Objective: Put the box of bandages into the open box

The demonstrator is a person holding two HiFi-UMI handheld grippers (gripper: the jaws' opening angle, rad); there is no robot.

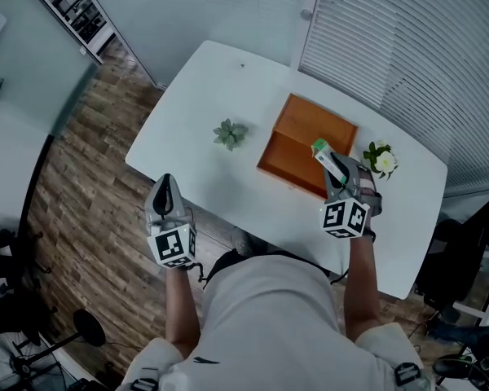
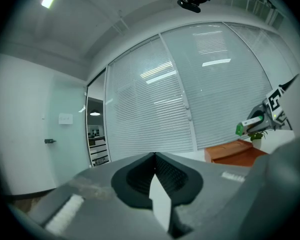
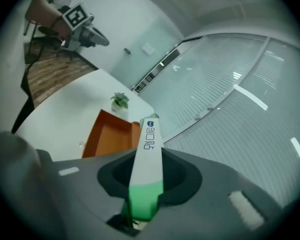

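The bandage box (image 1: 327, 160), a slim white carton with a green end, is clamped upright in my right gripper (image 1: 336, 174). It hangs above the near right edge of the open orange box (image 1: 308, 140) on the white table (image 1: 196, 96). In the right gripper view the bandage box (image 3: 147, 149) sticks out past the jaws of the right gripper (image 3: 144, 184), with the orange box (image 3: 108, 137) below and beyond it. My left gripper (image 1: 165, 192) hovers by the table's near left edge, jaws together and empty. Its own view shows the left gripper (image 2: 154, 158) pointing level towards the window blinds.
A small green plant (image 1: 230, 133) stands on the table left of the orange box. A potted white flower (image 1: 381, 160) sits just right of the box, close to my right gripper. Wood floor (image 1: 81, 161) lies left of the table; blinds run behind it.
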